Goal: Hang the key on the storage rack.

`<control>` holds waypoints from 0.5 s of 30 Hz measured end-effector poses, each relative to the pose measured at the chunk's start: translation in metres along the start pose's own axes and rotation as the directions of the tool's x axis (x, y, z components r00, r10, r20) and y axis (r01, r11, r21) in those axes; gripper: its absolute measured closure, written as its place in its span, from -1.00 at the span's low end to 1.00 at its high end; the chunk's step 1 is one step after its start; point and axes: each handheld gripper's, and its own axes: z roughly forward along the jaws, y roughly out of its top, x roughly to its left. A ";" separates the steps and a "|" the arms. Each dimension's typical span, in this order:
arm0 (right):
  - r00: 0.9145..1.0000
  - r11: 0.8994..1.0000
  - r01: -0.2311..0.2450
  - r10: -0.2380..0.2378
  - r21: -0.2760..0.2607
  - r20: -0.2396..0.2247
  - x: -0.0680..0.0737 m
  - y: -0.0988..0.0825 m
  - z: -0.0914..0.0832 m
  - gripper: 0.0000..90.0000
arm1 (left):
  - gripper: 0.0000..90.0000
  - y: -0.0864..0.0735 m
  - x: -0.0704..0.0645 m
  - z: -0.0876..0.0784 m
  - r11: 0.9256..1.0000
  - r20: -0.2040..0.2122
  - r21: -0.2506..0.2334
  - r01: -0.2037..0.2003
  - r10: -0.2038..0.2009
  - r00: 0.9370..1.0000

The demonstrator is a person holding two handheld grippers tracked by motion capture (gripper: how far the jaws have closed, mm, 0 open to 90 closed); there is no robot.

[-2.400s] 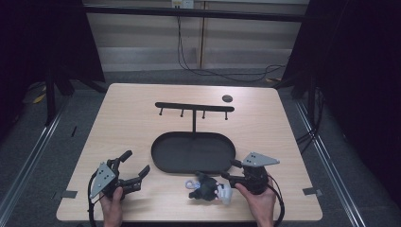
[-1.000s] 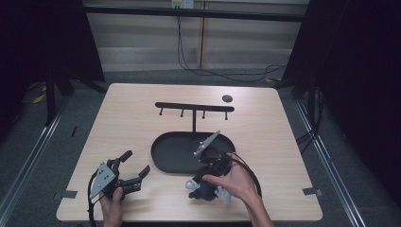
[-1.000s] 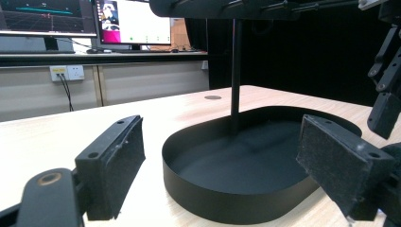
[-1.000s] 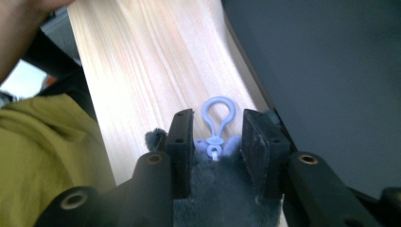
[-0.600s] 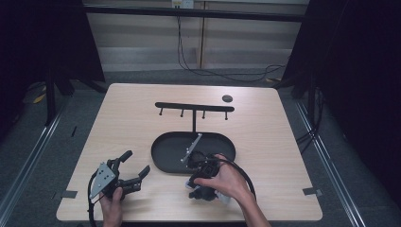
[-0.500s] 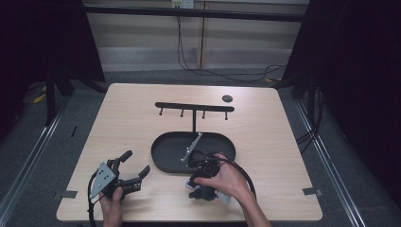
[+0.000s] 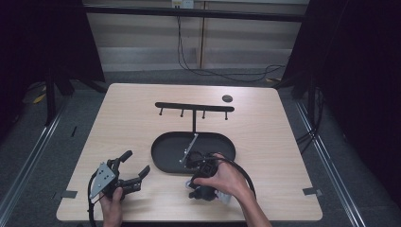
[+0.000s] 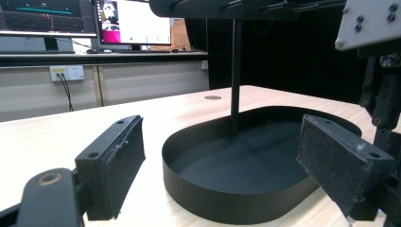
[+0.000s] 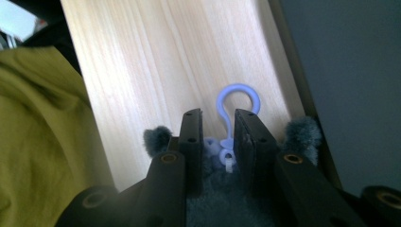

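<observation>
- Where the right gripper (image 9: 216, 137) points down at the table's near edge, its two black jaws stand close together around a grey plush toy (image 9: 222, 198) with fuzzy rounded ears; they have just been closing and opening a little, and whether the pads press the plush cannot be told.
- From the toy's top rises a pale blue plastic loop (image 9: 238, 97), smooth and ring-shaped, lying on the wood.
- In the high view the toy (image 7: 204, 193) sits just in front of the tray, under the right hand (image 7: 226, 177).
- The oval tray (image 7: 163, 156) is matt black with a low upright wall; a thin black post carries a hook bar (image 7: 194, 107).
- The left gripper (image 7: 135, 167) rests spread wide, its rough-faced pads (image 8: 124, 161) holding nothing.
- The table (image 7: 132, 123) is pale, grained wood.
</observation>
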 end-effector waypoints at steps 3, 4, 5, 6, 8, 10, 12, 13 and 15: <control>1.000 1.000 0.008 -0.009 0.027 0.009 -0.002 0.003 0.005 0.62 | -0.66 0.000 0.000 0.000 1.000 0.000 0.000 0.000 0.000 1.000; 1.000 0.999 0.008 -0.008 0.035 0.007 -0.002 0.004 0.007 0.62 | -0.66 0.000 0.000 0.000 1.000 0.000 0.000 0.000 0.000 1.000; 1.000 0.999 0.010 -0.010 0.046 0.006 -0.003 0.005 0.008 0.61 | -0.66 0.000 0.000 0.000 1.000 0.000 -0.001 0.001 -0.001 1.000; 1.000 0.998 0.009 -0.010 0.055 0.009 -0.003 0.005 0.010 0.61 | -0.66 0.000 0.000 0.000 1.000 0.001 0.000 0.000 0.000 1.000; 1.000 0.997 0.012 -0.013 0.075 0.011 -0.004 0.006 0.013 0.56 | -0.66 0.000 0.000 0.000 1.000 0.002 -0.002 0.003 -0.003 1.000; 1.000 0.997 0.008 -0.008 0.081 0.002 -0.005 0.007 0.016 0.56 | -0.66 0.000 0.000 0.000 1.000 0.002 -0.002 0.003 -0.003 1.000; 1.000 0.996 0.012 -0.012 0.093 0.001 -0.007 0.009 0.018 0.56 | -0.66 0.000 0.000 0.000 1.000 0.002 -0.003 0.003 -0.003 1.000; 1.000 0.996 0.012 -0.012 0.094 -0.002 -0.007 0.009 0.020 0.56 | -0.66 0.000 0.000 0.000 1.000 0.003 -0.002 0.003 -0.003 1.000; 1.000 0.994 0.009 -0.008 0.106 -0.001 -0.008 0.010 0.023 0.56 | -0.66 0.000 0.000 0.000 1.000 0.004 -0.003 0.003 -0.003 1.000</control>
